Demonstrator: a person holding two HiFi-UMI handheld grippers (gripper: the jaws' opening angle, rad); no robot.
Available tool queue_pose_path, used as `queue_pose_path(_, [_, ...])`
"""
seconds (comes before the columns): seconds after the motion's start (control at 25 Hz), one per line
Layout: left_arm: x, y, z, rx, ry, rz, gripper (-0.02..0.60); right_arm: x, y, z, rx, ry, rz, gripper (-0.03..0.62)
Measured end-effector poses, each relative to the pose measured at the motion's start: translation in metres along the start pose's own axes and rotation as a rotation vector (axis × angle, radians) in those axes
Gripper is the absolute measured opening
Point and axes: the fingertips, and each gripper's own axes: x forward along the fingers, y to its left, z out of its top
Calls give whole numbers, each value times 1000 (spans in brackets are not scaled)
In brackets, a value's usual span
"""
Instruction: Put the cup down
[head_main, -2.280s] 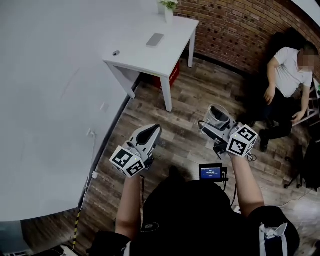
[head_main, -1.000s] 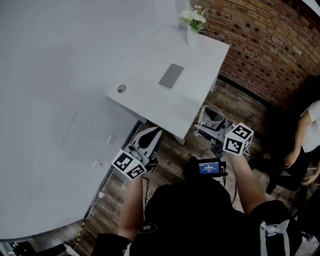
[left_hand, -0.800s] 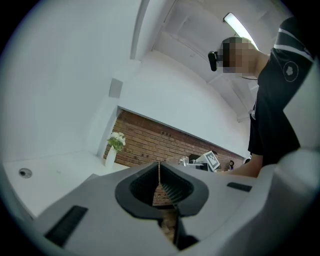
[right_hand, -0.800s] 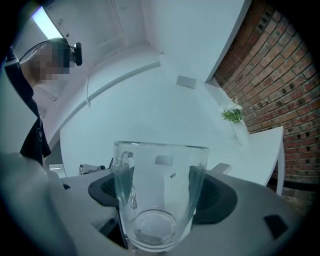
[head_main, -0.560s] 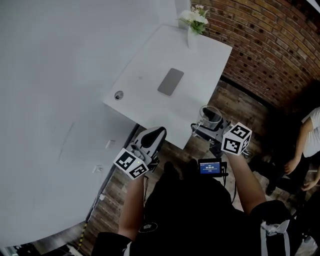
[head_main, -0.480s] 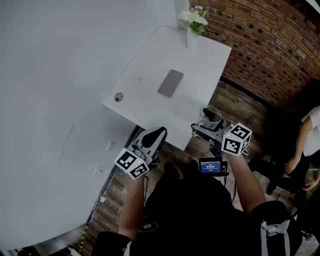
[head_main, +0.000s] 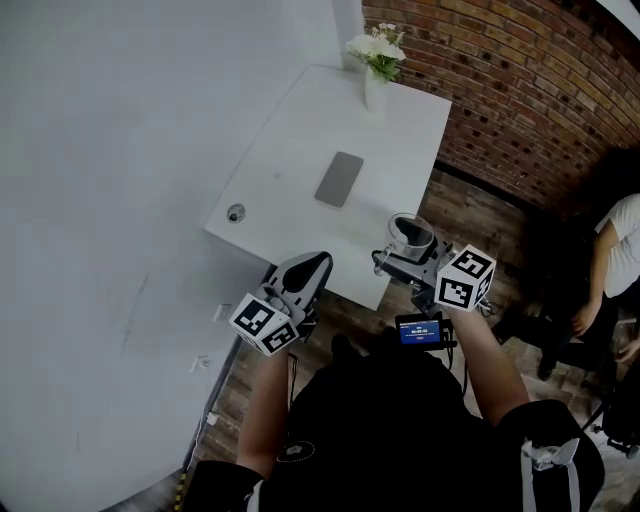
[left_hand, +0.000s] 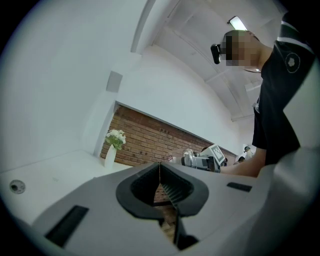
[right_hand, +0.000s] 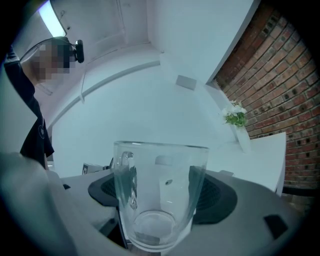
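A clear glass cup (right_hand: 159, 192) with a handle stands upright between the jaws of my right gripper (right_hand: 160, 197), which is shut on it. In the head view the cup (head_main: 410, 233) hangs over the near edge of the white table (head_main: 300, 170), with the right gripper (head_main: 408, 252) behind it. My left gripper (head_main: 308, 268) is shut with nothing in it, held near the table's front edge to the left of the cup. Its jaws (left_hand: 160, 182) meet in the left gripper view, where the right gripper (left_hand: 200, 161) with the cup shows beyond them.
On the table lie a grey phone (head_main: 340, 179) in the middle and a small round fitting (head_main: 235, 212) near the left corner; a white vase of flowers (head_main: 375, 62) stands at the far end. A brick wall (head_main: 520, 90) runs at right. A person (head_main: 610, 270) sits at right.
The view has closed in on the table. My right gripper has carried the cup from over the wooden floor to over the table's near edge. The left gripper stays shut beside it.
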Motion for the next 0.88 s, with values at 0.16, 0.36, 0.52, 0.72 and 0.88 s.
queue_pose_path(0.16, [-2,1,0,-10,0,6,9,0,3,1,-6,3,1,405])
queue_pose_path(0.36, [-2,4,3,-4,-4,7,9,2,3,4,-11,-1,-5,405])
queue_pose_path(0.52, [-2,5,4,-5,-3,2,8,3,4,4,-14,1,-6,405])
queue_pose_path(0.72, [-2,5,3,-5,1,1,9,2,1,4,-13,2,-12,405])
queue_pose_path(0.88, [-3,5,1,-5,5,4,9,3,-2,4,-11,5,-11,405])
